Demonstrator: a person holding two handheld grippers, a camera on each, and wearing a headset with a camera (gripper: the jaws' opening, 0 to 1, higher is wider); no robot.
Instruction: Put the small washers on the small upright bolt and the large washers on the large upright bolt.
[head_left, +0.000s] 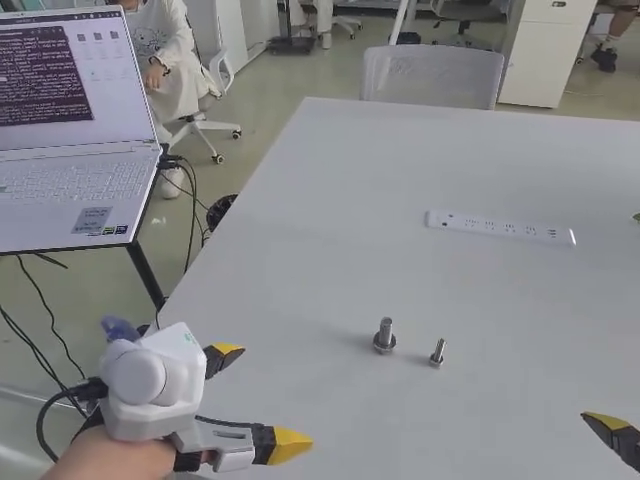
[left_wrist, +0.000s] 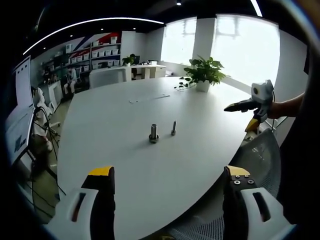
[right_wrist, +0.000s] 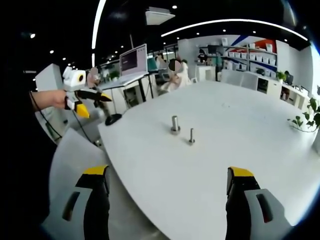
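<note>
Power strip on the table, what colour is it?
The power strip is white; the head view shows it best.

We see a white table (head_left: 330, 200) with two bolts standing upright toward our side, the large bolt (head_left: 385, 336) just left of the small bolt (head_left: 437, 352), not touching. Farther back lies a white power strip (head_left: 500, 227), well apart from both.

The left gripper (left_wrist: 168, 172) has its jaws wide apart and empty over the white table's (left_wrist: 115, 150) near edge. Farther on, the large upright bolt (left_wrist: 153, 133) stands just left of the small upright bolt (left_wrist: 173, 128). The right gripper (left_wrist: 240, 116) hovers at the right, with a potted plant (left_wrist: 202, 75) beyond it.
</note>
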